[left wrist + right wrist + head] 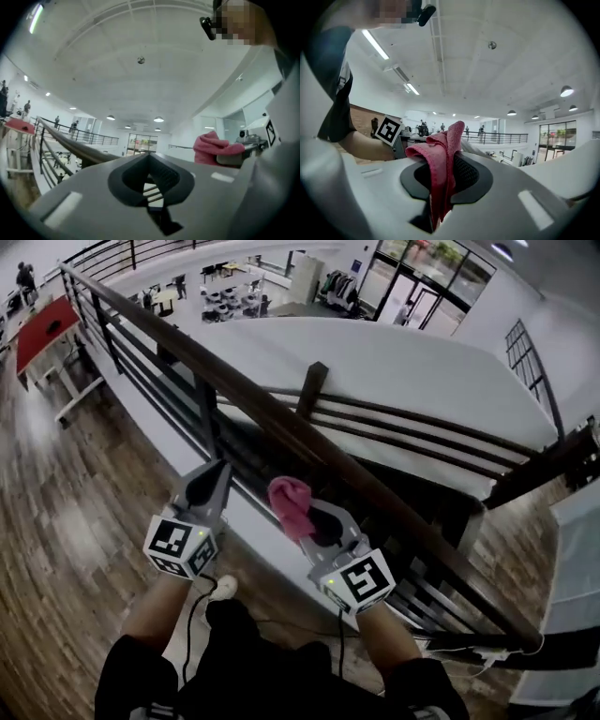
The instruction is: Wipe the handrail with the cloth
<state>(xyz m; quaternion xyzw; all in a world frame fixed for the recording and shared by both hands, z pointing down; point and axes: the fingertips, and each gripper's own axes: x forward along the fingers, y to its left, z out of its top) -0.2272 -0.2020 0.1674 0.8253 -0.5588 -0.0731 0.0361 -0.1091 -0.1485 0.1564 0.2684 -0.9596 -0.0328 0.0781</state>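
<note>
Wipe not yet started, I judge: right gripper (314, 519) jaws pinch the pink cloth (289, 504) near but seemingly off the handrail (281, 423), left gripper (150, 174) jaws closed and empty; next, press cloth onto rail and slide it along.

Head view: looking steeply down from the person's head onto the handrail (309, 442), left gripper (217, 470) and right gripper (302, 514).
Left gripper view: tilting up along its jaws toward the ceiling (140, 42).
Right gripper view: tilting up too, hugging the cloth (440, 154).
Shared: cloth showing in all three.
</note>
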